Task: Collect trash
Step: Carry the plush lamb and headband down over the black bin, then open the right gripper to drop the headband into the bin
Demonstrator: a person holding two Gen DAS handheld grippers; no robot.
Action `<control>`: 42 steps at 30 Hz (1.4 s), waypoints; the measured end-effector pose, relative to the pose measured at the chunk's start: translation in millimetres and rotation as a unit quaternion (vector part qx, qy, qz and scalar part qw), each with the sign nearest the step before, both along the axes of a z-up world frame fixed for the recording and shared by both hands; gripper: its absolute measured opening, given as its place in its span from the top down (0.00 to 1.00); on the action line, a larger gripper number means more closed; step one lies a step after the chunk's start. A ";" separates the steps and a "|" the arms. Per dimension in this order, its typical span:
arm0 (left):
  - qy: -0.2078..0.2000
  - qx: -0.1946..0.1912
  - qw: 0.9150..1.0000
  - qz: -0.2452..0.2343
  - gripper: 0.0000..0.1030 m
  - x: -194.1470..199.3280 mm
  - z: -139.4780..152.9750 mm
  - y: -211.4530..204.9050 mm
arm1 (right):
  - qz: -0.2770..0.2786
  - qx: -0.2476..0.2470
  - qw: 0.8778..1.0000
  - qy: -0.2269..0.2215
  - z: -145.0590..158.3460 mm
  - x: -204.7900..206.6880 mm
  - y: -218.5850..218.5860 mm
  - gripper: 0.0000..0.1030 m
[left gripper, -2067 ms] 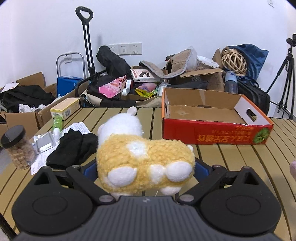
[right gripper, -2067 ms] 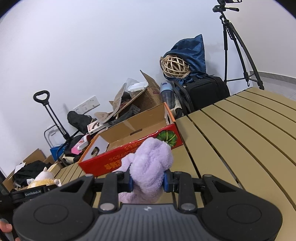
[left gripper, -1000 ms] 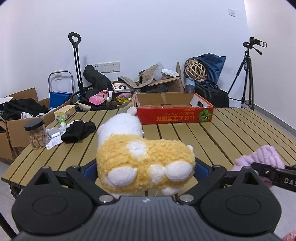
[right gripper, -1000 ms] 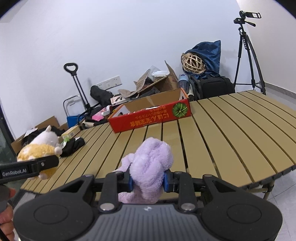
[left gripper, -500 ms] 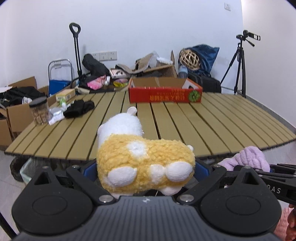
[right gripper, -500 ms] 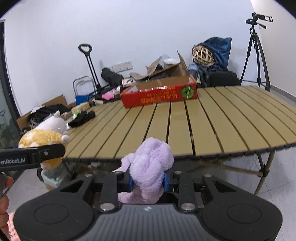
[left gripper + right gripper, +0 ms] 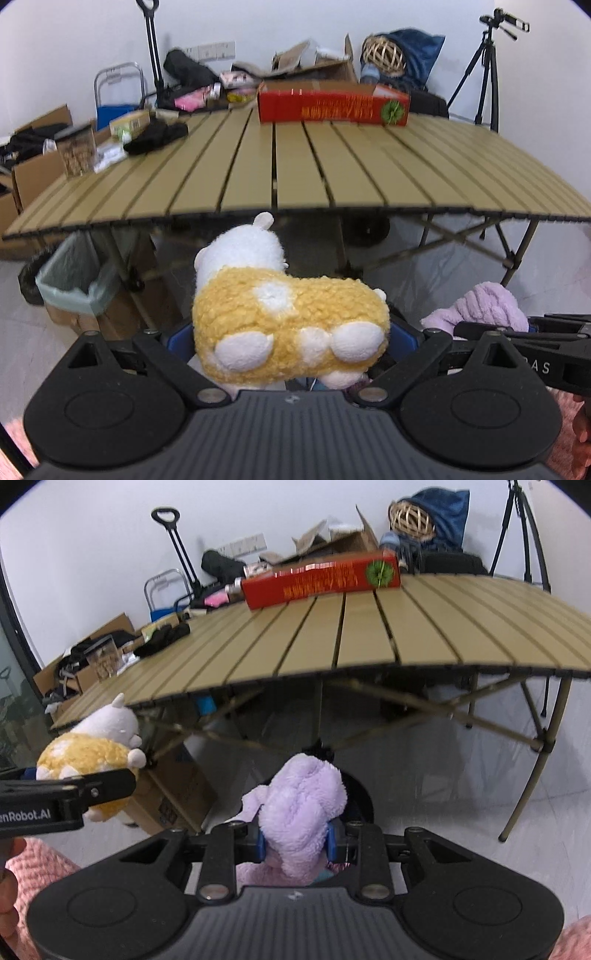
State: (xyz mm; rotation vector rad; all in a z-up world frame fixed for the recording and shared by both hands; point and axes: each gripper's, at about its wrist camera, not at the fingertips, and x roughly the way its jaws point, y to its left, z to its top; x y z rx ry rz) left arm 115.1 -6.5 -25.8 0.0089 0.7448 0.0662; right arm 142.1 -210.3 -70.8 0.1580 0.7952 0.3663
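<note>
My left gripper [image 7: 291,343] is shut on a yellow and white plush toy [image 7: 280,317], held in the air in front of the table's near edge. My right gripper [image 7: 295,840] is shut on a purple plush toy [image 7: 303,805], also held below table height. Each view shows the other's load: the purple plush [image 7: 484,306] at the right of the left wrist view, the yellow plush [image 7: 92,753] at the left of the right wrist view. A bin with a pale green liner [image 7: 70,280] stands on the floor under the table's left end.
The slatted wooden table [image 7: 332,166] carries a red cardboard box [image 7: 332,101] at the back, a black cloth [image 7: 155,136], a jar [image 7: 75,151] and papers at the left. Cardboard boxes [image 7: 173,794] sit under the table. Clutter and a tripod [image 7: 484,66] stand behind.
Both grippers have drawn back from the table and dropped below its top, each still holding its plush. The table's underside and the lined bin have come into view.
</note>
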 end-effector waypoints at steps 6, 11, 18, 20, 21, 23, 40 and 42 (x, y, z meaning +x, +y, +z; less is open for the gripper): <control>0.027 -0.003 1.000 0.008 0.04 -1.9 -27.8 5.7 | 0.008 -0.004 1.000 0.030 -23.2 1.4 6.5 0.73; 0.040 -0.006 0.999 0.014 0.05 0.4 -42.6 11.8 | 0.012 -0.002 0.998 0.057 -41.4 7.3 10.0 0.73; 0.056 -0.013 0.998 0.021 0.05 10.7 -59.6 21.9 | 0.014 -0.007 0.996 0.083 -60.7 20.9 17.0 0.73; 0.059 -0.015 0.998 0.025 0.05 14.7 -63.4 25.9 | 0.013 -0.008 0.996 0.089 -65.4 25.6 18.7 0.73; 0.060 -0.016 0.998 0.027 0.05 16.9 -65.0 28.2 | 0.013 -0.008 0.996 0.090 -68.0 28.8 20.1 0.73; 0.060 -0.015 0.998 0.032 0.05 21.3 -67.5 31.8 | 0.014 -0.008 0.996 0.091 -70.9 33.8 22.3 0.73; 0.031 0.002 0.999 0.035 0.05 61.1 -100.0 44.5 | 0.043 -0.044 0.998 0.026 -100.2 82.0 44.5 0.73; 0.033 0.001 0.999 0.039 0.05 64.1 -105.8 48.5 | 0.041 -0.041 0.998 0.031 -105.2 89.0 46.0 0.73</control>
